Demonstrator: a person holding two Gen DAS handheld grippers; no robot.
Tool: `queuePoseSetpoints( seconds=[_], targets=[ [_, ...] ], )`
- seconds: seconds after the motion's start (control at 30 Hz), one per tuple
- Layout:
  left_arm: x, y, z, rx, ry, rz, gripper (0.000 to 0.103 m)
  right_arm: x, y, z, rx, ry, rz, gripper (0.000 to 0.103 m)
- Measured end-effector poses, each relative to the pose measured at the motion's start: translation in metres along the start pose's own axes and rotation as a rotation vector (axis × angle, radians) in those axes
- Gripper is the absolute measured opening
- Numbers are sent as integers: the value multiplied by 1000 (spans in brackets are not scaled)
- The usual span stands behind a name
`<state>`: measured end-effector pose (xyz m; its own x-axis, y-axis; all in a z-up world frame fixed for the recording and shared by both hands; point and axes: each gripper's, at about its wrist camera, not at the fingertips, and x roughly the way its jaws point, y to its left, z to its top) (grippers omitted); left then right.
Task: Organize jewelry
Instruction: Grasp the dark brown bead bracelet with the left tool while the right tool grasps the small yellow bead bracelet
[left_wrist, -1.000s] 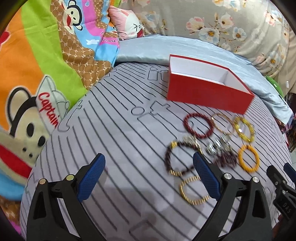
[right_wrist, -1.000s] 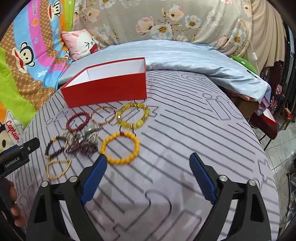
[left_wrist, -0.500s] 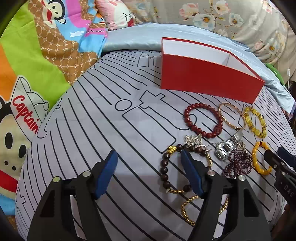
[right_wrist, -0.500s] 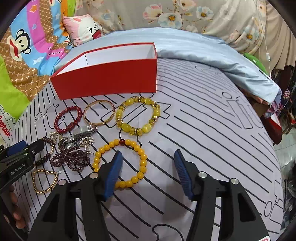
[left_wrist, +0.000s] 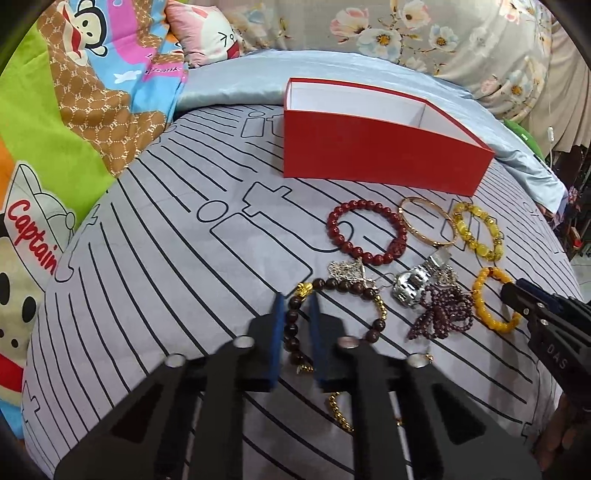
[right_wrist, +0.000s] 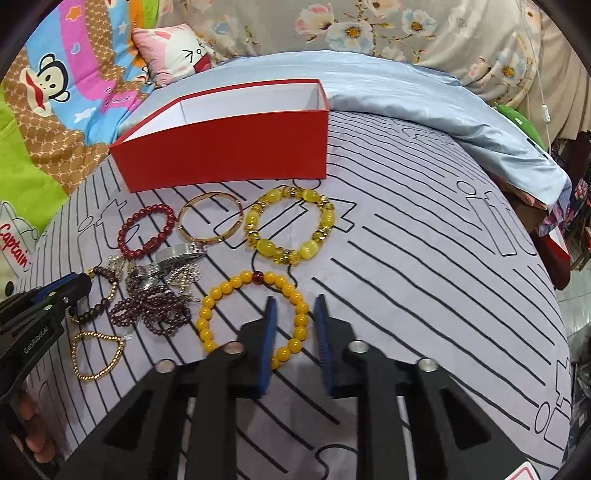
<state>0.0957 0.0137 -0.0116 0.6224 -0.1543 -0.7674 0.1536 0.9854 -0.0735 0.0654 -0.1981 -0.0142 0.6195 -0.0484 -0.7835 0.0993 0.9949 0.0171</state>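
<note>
Several bracelets lie on a grey striped bed sheet in front of an open red box (left_wrist: 369, 155) (right_wrist: 229, 155). My left gripper (left_wrist: 295, 299) (right_wrist: 86, 282) is closing on the dark brown bead bracelet (left_wrist: 347, 286). One side of its strand sits between the blue pads, which press on the beads. My right gripper (right_wrist: 295, 301) (left_wrist: 517, 291) is closing on the orange-yellow bead bracelet (right_wrist: 210, 302) (left_wrist: 480, 306). Its right-hand strand is pinched between the pads. Both bracelets still rest on the sheet.
Around them lie a red bead bracelet (left_wrist: 334, 229), a gold bangle (right_wrist: 184, 214), a chunky yellow bracelet (right_wrist: 327, 218), a silver watch (left_wrist: 410, 286), a purple bead strand (right_wrist: 147, 310) and a gold chain bracelet (right_wrist: 79, 369). A blue quilt (right_wrist: 424, 103) lies behind the box. The bed drops off at the right.
Both grippers came forward and down onto the jewelry. Their jaws went from wide open to nearly closed, the left around the dark brown bracelet, the right around the orange-yellow one.
</note>
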Motion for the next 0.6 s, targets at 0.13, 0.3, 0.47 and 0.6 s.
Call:
queuePoseSetpoints(
  seconds=[0.13, 0.3, 0.47, 0.6],
  targets=[
    [-3, -1, -3, -2, 0, -15, 8, -3, 0, -3, 13, 5, 14, 7],
    [-12, 1, -7, -23, -2, -35, 7, -10, -6, -7, 39, 4, 32, 7],
    [-34, 2, -7, -35, -31, -59, 7, -28, -14, -10, 62, -20, 43, 7],
    [-59, 0, -3, -33, -67, -76, 7, -47, -18, -10, 69, -49, 53, 7]
  ],
)
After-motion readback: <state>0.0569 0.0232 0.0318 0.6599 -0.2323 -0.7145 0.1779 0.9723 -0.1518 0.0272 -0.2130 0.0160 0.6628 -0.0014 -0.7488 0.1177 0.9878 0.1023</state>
